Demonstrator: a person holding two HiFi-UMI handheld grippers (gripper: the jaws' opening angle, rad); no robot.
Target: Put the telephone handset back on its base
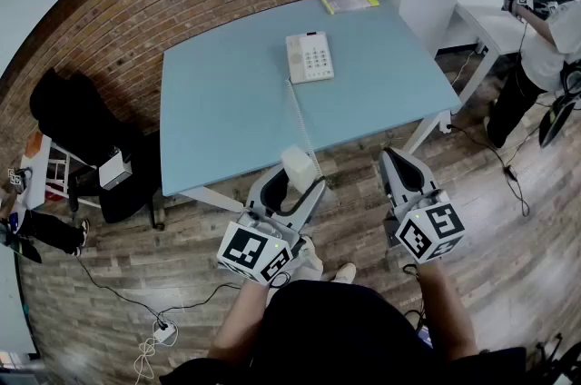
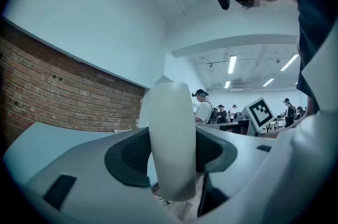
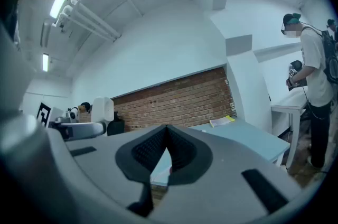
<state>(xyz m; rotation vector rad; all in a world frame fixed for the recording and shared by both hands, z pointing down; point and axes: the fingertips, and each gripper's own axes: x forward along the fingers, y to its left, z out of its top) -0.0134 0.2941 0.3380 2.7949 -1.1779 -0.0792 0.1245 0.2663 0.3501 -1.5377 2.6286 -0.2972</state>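
Handset point(image 2: 171, 133) stands upright, long axis vertical, clamped in left tool point(image 1: 295, 182).

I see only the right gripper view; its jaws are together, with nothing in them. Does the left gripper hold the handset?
Observer: Yes. In the left gripper view, the left gripper is shut on the white handset.
Operator: Where is the base?
Observer: The head view shows the base on the blue table, towards the far side, cradle bare.
Operator: Are the grippers over the table?
Observer: No. Both, the right gripper included, are short of its near edge, above the floor.
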